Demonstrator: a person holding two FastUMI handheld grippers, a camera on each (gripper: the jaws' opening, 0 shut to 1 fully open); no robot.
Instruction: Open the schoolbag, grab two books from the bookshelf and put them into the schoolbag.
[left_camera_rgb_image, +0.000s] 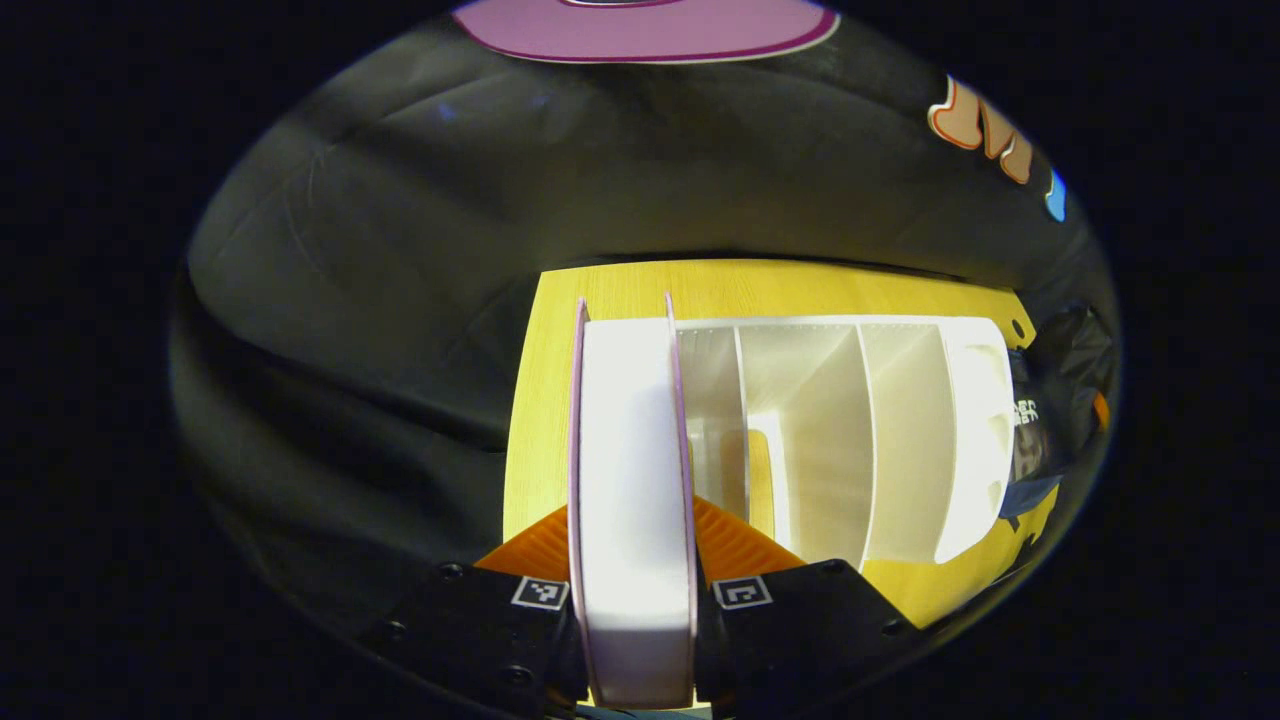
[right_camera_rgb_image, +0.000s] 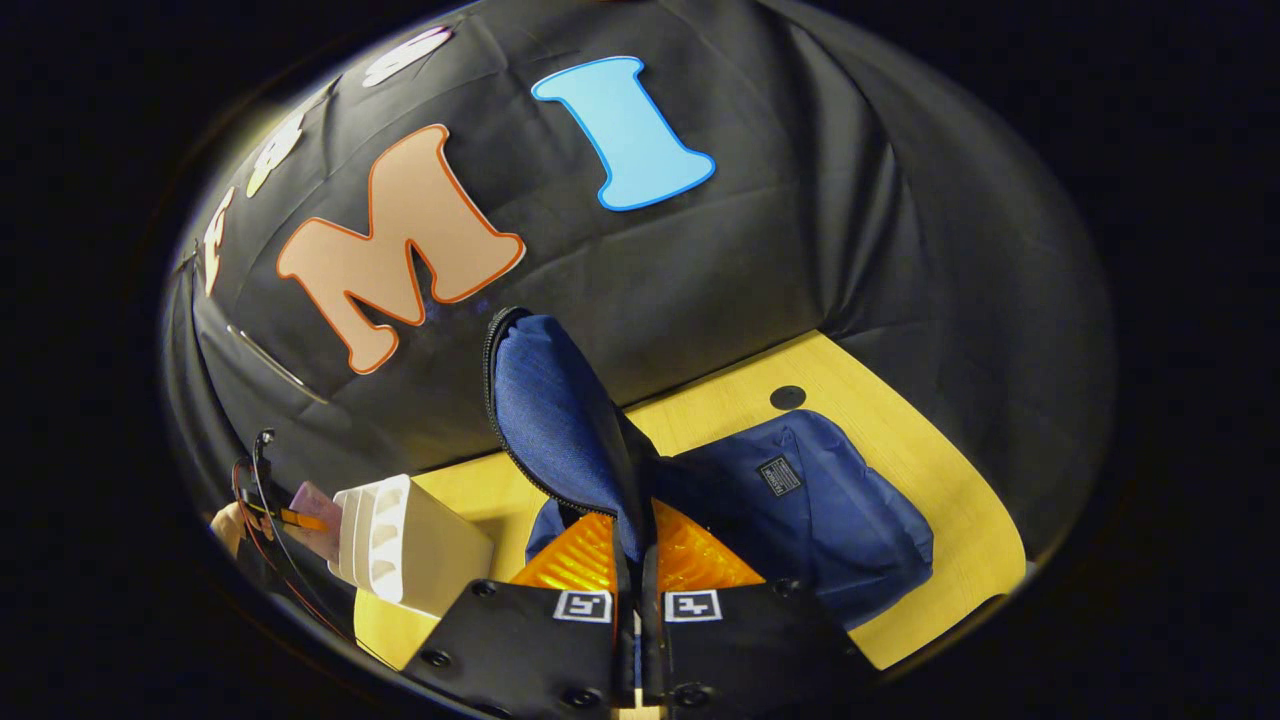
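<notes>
We have one book (left_camera_rgb_image: 632, 500) clamped between the left gripper (left_camera_rgb_image: 632, 600) fingers at the end of the white bookshelf (left_camera_rgb_image: 900, 430), gripped by its covers to come out. Our right gripper (right_camera_rgb_image: 640, 590) pinches the schoolbag (right_camera_rgb_image: 800, 510) flap (right_camera_rgb_image: 560, 420) upright, so the mouth stays open on the yellow table (right_camera_rgb_image: 930, 470).

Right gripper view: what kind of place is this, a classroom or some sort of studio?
Probably a staged recording booth, not a classroom: black cloth hangs as the wall behind a small yellow wooden table, which carries just a blue schoolbag and a white bookshelf.
</notes>
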